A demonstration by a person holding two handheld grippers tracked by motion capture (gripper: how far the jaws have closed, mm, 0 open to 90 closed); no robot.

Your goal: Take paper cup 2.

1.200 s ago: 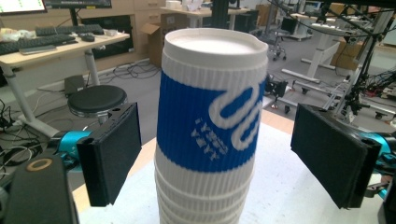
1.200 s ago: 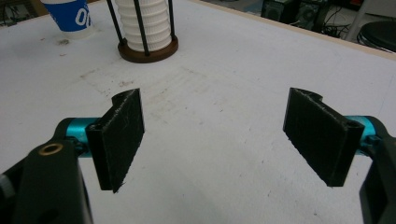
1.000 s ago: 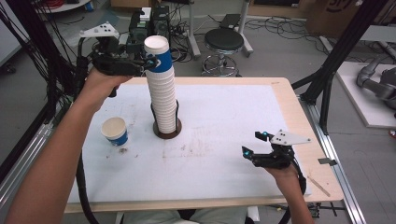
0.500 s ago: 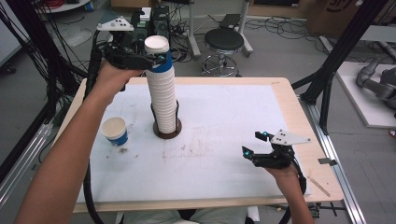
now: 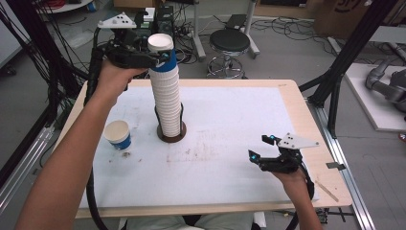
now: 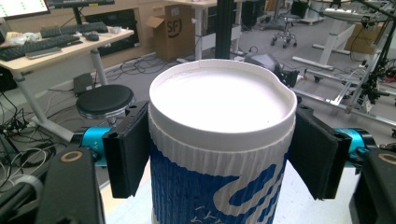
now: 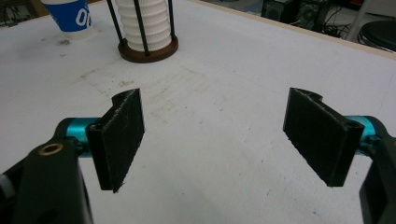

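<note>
On the left of the white-covered wooden table (image 5: 230,120), a single white paper cup with a blue printed band (image 5: 118,135) stands upright, mouth up, apart from the rest; in the right gripper view its band shows white rounded characters, too cropped to read. Just to its right rises the tall stack of ribbed white paper cups (image 5: 167,100), upside down, its long axis vertical, seated in a round dark-brown wooden base with thin black upright rods (image 5: 171,135). The topmost cup, white with a blue swirl print (image 6: 219,154), sits inverted with its flat bottom facing up; faint pale lettering low on its blue print cannot be read. The left gripper (image 5: 160,56) reaches the top of the stack from the left, its jaws having just been closing, and its black pads (image 6: 127,156) now press both sides of that top cup, clamping it. Behind, a cardboard box (image 6: 173,28) bears the letters "SF". Far to the right, near the table's front edge, the right gripper (image 5: 262,149) hovers low over the cover with jaws spread wide and nothing between them.
</note>
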